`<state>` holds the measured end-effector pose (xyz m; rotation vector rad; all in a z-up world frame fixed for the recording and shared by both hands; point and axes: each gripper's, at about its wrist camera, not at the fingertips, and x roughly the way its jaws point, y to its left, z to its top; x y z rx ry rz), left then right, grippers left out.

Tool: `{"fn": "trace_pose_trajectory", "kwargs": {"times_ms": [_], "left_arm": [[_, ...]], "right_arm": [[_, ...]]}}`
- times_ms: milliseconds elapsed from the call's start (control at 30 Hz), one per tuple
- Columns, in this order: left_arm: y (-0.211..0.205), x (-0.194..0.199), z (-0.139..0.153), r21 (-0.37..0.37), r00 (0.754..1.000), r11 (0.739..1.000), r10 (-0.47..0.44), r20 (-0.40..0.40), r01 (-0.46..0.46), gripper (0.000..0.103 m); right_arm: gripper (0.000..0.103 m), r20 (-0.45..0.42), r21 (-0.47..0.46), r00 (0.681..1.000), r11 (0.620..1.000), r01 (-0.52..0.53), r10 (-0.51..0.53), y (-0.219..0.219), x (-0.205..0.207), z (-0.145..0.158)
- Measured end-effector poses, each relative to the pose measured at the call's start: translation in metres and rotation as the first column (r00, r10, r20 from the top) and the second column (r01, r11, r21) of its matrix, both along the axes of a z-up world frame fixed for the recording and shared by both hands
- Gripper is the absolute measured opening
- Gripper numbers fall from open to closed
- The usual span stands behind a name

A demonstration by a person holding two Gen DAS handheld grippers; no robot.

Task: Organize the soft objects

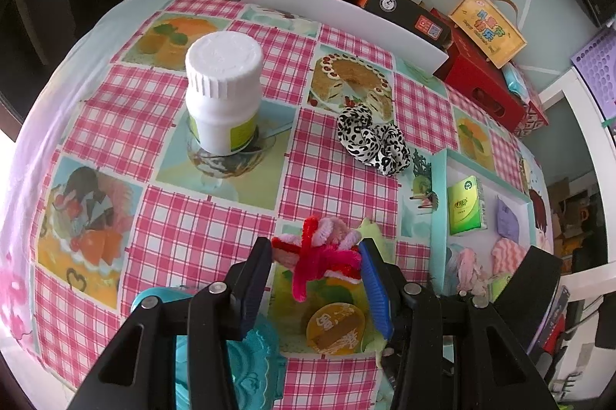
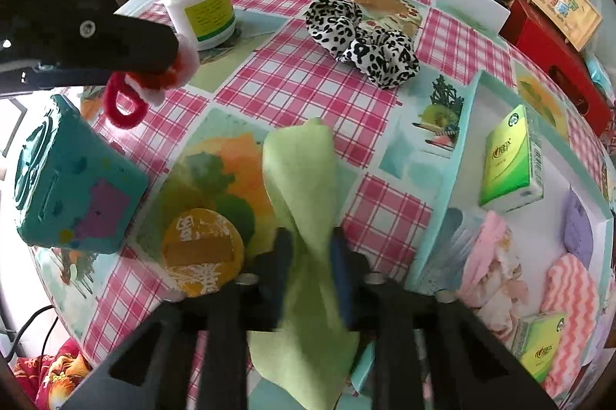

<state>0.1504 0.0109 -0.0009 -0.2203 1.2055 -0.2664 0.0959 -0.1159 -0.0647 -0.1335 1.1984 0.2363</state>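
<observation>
Two grips: your left gripper (image 1: pixel 316 256) fingers pinch the pipe-cleaner bundle (image 1: pixel 319 252) above the bench (image 1: pixel 192 225); your right gripper (image 2: pixel 310 279) fingers clamp the green cloth (image 2: pixel 304 179) beside the tray (image 2: pixel 442 213).

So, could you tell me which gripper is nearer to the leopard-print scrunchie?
Hard to call, perhaps the left. The left gripper, holding the pipe-cleaner bundle, sits toward the white bottle's side of the scrunchie; the right gripper, closed on the green cloth, sits further toward the camera.
</observation>
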Motion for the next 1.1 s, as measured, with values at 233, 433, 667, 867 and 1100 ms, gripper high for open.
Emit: {"fn": "trace_pose_trajectory", "kwargs": {"times_ms": [233,433,667,867,1100], "left_arm": [[0.000,-0.001,0.001,-0.006,1.000,1.000,-0.001,0.003,0.001,0.049],[-0.005,-0.003,0.010,-0.005,1.000,1.000,-0.009,0.024,0.009,0.049],[-0.020,-0.009,0.029,-0.011,0.997,0.999,-0.039,0.062,0.040,0.050],[-0.042,-0.015,0.044,-0.020,0.991,0.996,-0.088,0.097,0.090,0.050],[-0.076,-0.021,0.050,-0.023,0.980,0.986,-0.161,0.120,0.165,0.050]], "right_arm": [[0.008,0.012,0.081,1.000,0.996,0.023,-0.024,-0.015,-0.006,0.011],[0.008,0.064,0.120,0.997,0.992,0.034,-0.042,-0.023,-0.014,0.037],[0.008,0.128,0.176,0.987,0.982,0.070,-0.093,-0.045,-0.034,0.069],[0.008,0.182,0.206,0.967,0.968,0.140,-0.179,-0.074,-0.041,0.089],[0.008,0.223,0.216,0.930,0.945,0.244,-0.291,-0.124,-0.048,0.104]]}}
